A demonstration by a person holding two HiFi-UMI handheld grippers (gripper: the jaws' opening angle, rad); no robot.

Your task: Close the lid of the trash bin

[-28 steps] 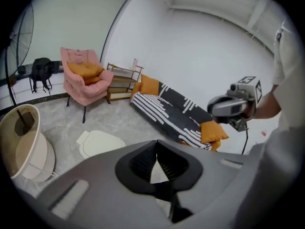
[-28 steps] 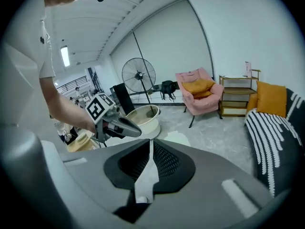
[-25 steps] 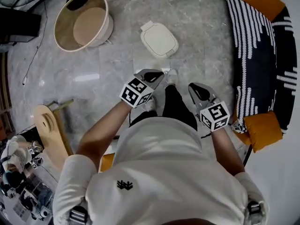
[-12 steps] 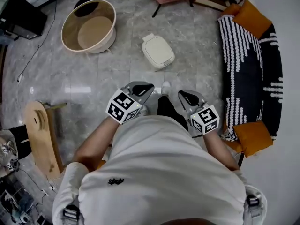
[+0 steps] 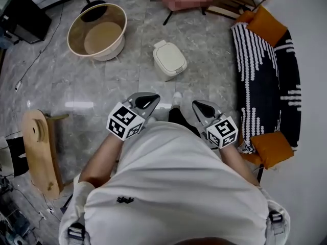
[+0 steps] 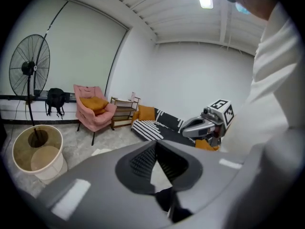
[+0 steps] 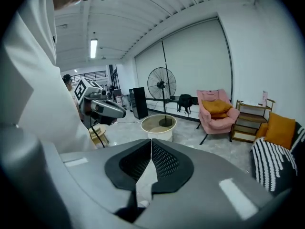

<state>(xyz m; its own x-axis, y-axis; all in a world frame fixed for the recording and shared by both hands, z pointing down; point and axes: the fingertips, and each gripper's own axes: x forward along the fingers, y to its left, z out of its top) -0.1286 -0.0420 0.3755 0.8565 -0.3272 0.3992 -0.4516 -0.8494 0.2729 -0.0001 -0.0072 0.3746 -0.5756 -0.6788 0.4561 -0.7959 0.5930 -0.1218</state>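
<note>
On the grey floor (image 5: 214, 50) sits the small white trash bin (image 5: 169, 60), its lid flat on top. Left of it, a big round tub (image 5: 97, 30) shows its tan bottom. The left gripper (image 5: 148, 100) and right gripper (image 5: 200, 106) are well apart from the bin, each with jaws pressed together.

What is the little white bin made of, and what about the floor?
The bin looks like smooth cream plastic: it has rounded corners, an even colour and a soft sheen. The floor seems to be polished grey stone or stone-look tile: it has cloudy veins, straight joints and bright reflections of the lights.
</note>
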